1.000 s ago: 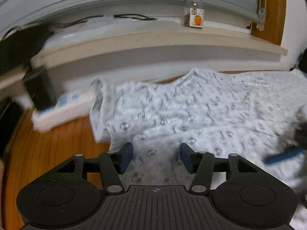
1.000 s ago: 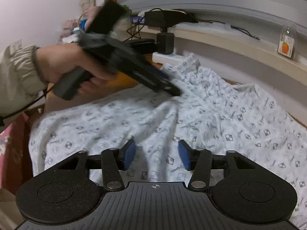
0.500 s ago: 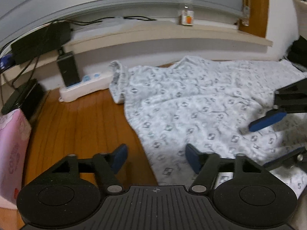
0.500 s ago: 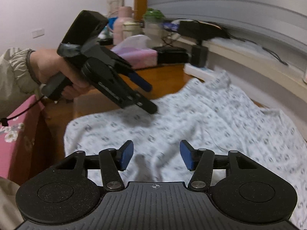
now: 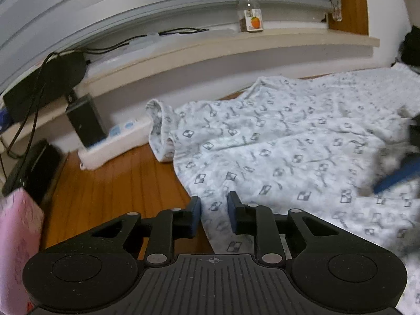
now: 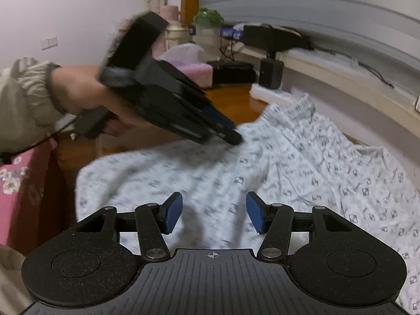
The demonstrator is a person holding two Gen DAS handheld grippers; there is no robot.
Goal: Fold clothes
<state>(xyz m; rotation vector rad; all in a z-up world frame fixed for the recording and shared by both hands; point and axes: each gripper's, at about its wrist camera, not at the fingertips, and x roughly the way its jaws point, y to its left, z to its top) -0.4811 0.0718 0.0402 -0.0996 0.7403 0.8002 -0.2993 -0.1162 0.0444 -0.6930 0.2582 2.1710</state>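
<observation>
A pale patterned garment [image 5: 288,141] lies spread over a wooden surface [image 5: 110,191], reaching from its near side to the far wall, where a ledge [image 5: 210,52] runs across. Left of the cloth's edge the wood is bare as far as a white power strip [image 5: 115,141] at the far left and a pink box [image 5: 15,249] at the near left, so open room lies on that side. The left gripper [image 5: 214,215] sits over the garment's left edge; its fingers have just been closing to a narrow gap with cloth between them, though whether the pads already press on it is hard to tell. The right gripper [image 6: 214,216] hovers above the garment's middle, its fingers about half apart and holding nothing. A hand [image 6: 78,97] carries the left gripper, blurred.
</observation>
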